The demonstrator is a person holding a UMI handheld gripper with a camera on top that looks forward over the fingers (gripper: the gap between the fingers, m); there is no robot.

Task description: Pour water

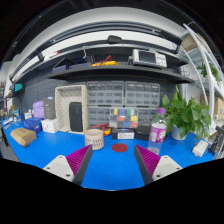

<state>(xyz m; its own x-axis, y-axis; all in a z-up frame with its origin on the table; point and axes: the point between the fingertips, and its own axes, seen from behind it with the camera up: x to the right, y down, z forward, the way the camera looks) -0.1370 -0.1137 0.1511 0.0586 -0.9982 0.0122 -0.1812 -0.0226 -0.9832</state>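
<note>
Your gripper [113,163]: 2 fingers spread wide, magenta pads [78,157] facing inward, nothing held, blue table [113,172] bare between them. Just ahead, between fingertips: small red disc [119,147] flat on table. Ahead-left of your fingers: cup [95,138], upright, apart from them. Ahead-right: bottle [157,131], pink cap, upright, beside plant [188,114]. Behind cup: white box [71,108] with dark opening. Back wall: drawer cabinet [124,97]. Far left: yellowish sponge-like block [22,136]. You cannot tell water level in bottle.
</note>
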